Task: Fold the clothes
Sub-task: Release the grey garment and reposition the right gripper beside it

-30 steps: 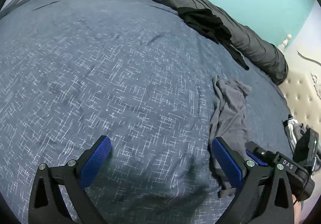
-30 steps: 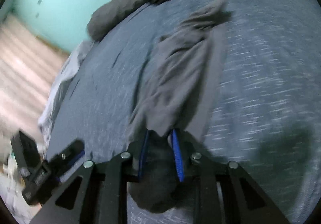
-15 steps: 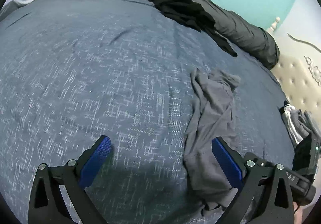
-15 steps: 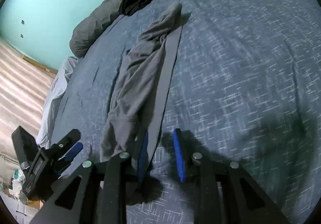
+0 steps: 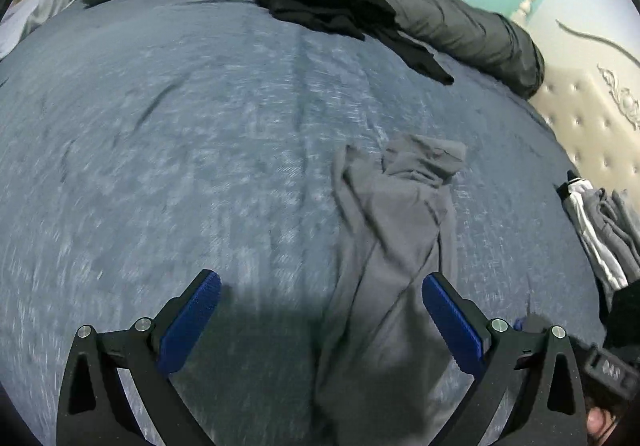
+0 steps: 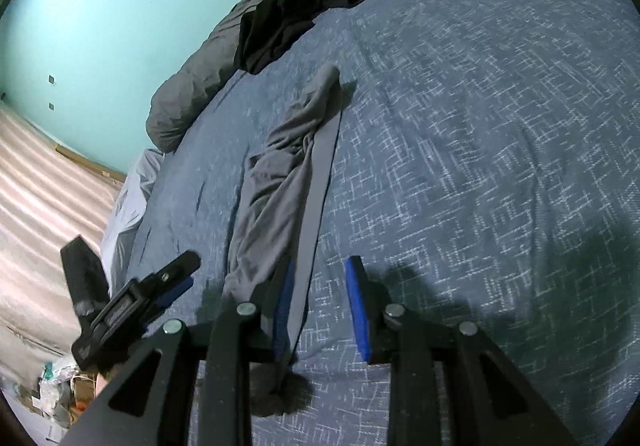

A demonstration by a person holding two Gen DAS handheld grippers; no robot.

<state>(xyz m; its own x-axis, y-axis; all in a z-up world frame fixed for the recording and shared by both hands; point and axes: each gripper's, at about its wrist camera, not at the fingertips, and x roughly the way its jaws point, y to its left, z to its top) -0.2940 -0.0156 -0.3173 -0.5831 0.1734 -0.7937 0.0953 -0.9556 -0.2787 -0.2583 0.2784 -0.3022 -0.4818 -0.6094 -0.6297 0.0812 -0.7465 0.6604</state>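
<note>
- My right gripper [image 6: 322,302] stood with its jaws a little apart, its left pad against the near edge of the grey garment [image 6: 280,182] but not clamped on it.
- My left gripper [image 5: 320,322] hung wide apart, the garment's near end between its pads, untouched.
- The garment lay bunched lengthwise on the bed [image 6: 480,126]; I judged it light, limp and slippery, best taken at the near hem corners.

Definitely someone's bedroom at home. Big bed with a blue patterned bedspread [image 5: 200,150], a rolled dark grey duvet [image 5: 440,22] along the far edge. Tufted cream headboard [image 5: 592,134] on the right, teal wall [image 6: 120,6] behind.
</note>
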